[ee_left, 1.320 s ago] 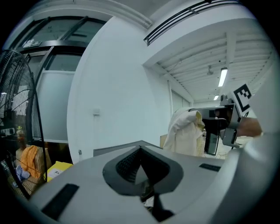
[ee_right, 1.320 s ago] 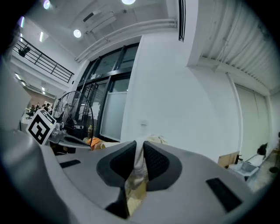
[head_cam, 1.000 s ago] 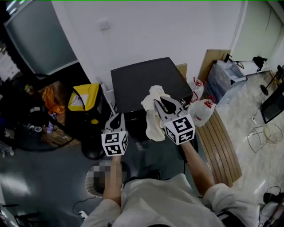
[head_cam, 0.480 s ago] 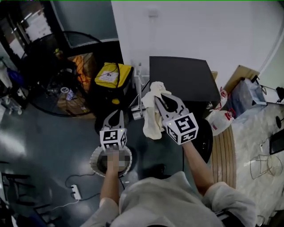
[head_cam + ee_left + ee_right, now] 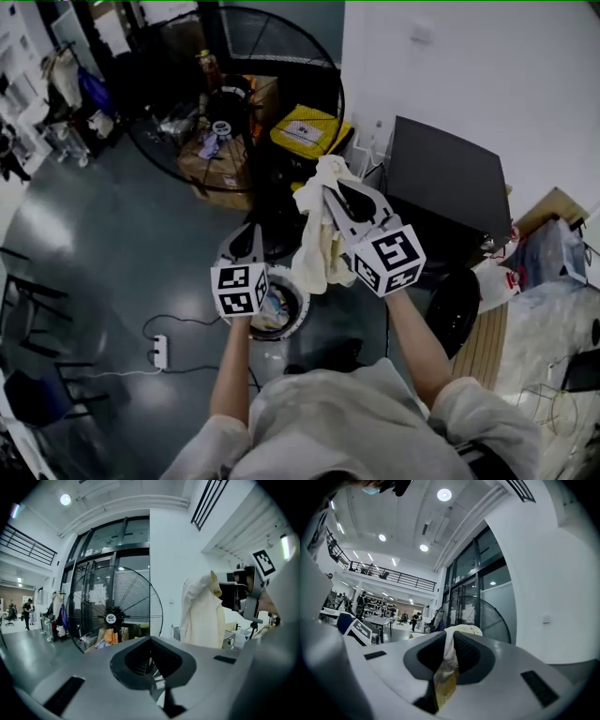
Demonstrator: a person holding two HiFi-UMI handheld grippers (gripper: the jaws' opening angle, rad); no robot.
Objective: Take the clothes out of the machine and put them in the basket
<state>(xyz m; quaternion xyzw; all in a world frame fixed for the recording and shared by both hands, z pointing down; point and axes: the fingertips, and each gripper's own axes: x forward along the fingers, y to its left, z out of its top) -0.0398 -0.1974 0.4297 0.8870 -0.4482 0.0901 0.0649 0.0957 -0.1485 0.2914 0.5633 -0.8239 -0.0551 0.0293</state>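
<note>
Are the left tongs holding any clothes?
No, the left tongs are shut and empty; the cream cloth hangs from the right tongs.

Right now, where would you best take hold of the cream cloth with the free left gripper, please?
Probably the cream cloth's loose lower end, coming in level from the left gripper's own side. The right gripper pinches the top bunch, so the rest hangs free beside the left one, whose shut jaws must open first.

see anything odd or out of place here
Nothing is spilled or damaged. The cloth hangs clamped in the right gripper, not yet in the basket. Only a power strip lies loose on the floor, left of the basket.
</note>
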